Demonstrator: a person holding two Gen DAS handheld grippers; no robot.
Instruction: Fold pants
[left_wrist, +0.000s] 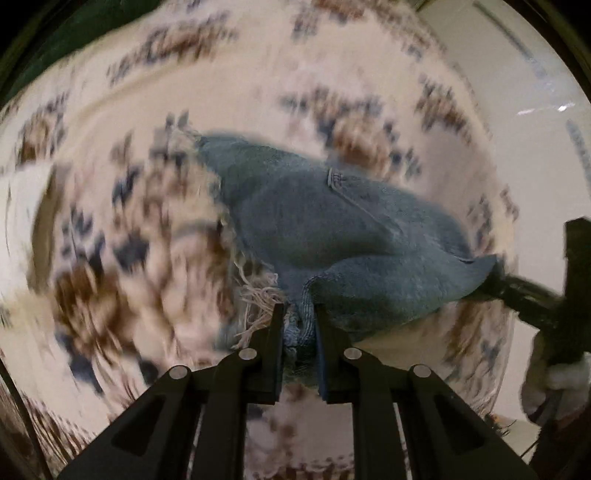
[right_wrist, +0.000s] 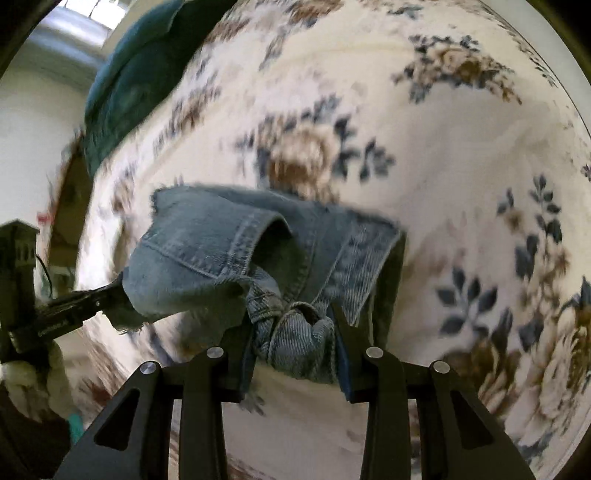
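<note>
Blue denim pants (left_wrist: 332, 236) with frayed hems hang bunched between my two grippers above a floral bedspread (left_wrist: 122, 206). My left gripper (left_wrist: 298, 314) is shut on a bunched edge of the denim. My right gripper (right_wrist: 295, 317) is shut on a thick wad of denim (right_wrist: 299, 339). The pants (right_wrist: 221, 243) sag in a fold between the two. The right gripper also shows at the right edge of the left wrist view (left_wrist: 517, 291), clamped on the far corner. The left gripper shows at the left in the right wrist view (right_wrist: 85, 299).
The cream bedspread with blue and brown flowers (right_wrist: 461, 155) fills both views. A dark green cushion (right_wrist: 133, 88) lies at the far edge of the bed. A white floor or wall (left_wrist: 546, 192) lies beyond the bed's right side.
</note>
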